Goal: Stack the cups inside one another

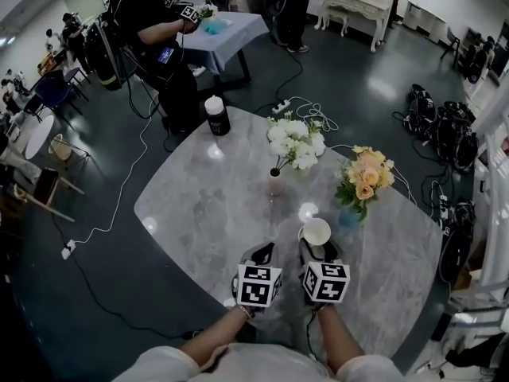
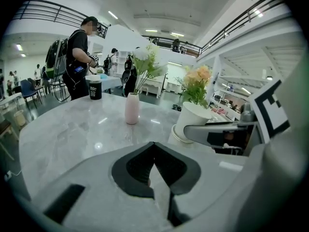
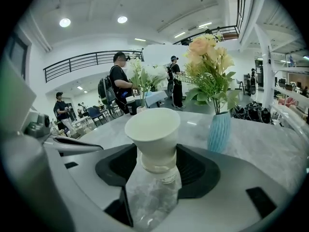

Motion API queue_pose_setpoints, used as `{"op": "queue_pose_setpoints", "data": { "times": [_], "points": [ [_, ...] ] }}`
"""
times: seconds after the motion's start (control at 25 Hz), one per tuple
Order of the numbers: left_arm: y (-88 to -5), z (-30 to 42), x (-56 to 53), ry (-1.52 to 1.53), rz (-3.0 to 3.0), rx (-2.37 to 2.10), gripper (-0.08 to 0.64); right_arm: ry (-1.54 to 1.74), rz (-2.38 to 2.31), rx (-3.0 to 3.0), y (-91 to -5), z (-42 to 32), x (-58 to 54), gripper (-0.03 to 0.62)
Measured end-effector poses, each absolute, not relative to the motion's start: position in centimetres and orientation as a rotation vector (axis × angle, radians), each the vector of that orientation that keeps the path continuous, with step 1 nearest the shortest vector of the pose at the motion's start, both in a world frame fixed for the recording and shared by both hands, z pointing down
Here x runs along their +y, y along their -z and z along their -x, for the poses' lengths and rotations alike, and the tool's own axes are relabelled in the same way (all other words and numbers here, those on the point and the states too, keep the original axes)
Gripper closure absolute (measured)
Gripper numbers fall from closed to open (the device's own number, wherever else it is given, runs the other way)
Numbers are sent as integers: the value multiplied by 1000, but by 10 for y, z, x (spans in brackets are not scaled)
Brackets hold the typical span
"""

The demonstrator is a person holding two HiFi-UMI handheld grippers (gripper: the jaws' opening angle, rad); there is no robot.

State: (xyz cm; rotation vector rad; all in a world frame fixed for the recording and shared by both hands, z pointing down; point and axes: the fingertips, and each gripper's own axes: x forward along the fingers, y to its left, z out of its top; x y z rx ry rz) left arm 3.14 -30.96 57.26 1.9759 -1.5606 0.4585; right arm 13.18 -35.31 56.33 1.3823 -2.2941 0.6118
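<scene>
Marble table (image 1: 199, 205) bears a pink vase (image 1: 275, 183) with white flowers (image 1: 296, 140). A blue vase (image 1: 348, 217) with peach flowers (image 1: 367, 173) stands near it. Black, white-lidded canister (image 1: 217, 116) sits at the far edge.

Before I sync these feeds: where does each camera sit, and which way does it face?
Head view: on the person's head, steeply down at the marble table; both forearms and hand-held grippers show.
Left gripper view: on the left hand-held gripper, facing the pink vase; its shut jaws show.
Right gripper view: on the right hand-held gripper, facing the blue vase; jaws grip the white cups.
Shared: all see the white cups.
</scene>
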Motion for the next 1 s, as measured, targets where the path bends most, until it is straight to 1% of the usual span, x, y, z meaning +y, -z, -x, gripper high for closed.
{"op": "queue_pose_setpoints", "data": {
  "times": [0.24,0.4,1.0],
  "points": [
    [-573,-22,-304,-465,-1961,-1579,565,-594,-1413,-2289,-564,-131,-353,357],
    [-573,-19,-302,-469,-1955,-1585,565,-590,-1441,-2282,-563,-133,-351,337],
    [-562,-16,-289,-457,-1994,-1576,565,-607,-1546,-2271,-546,-141,-339,339]
  ]
}}
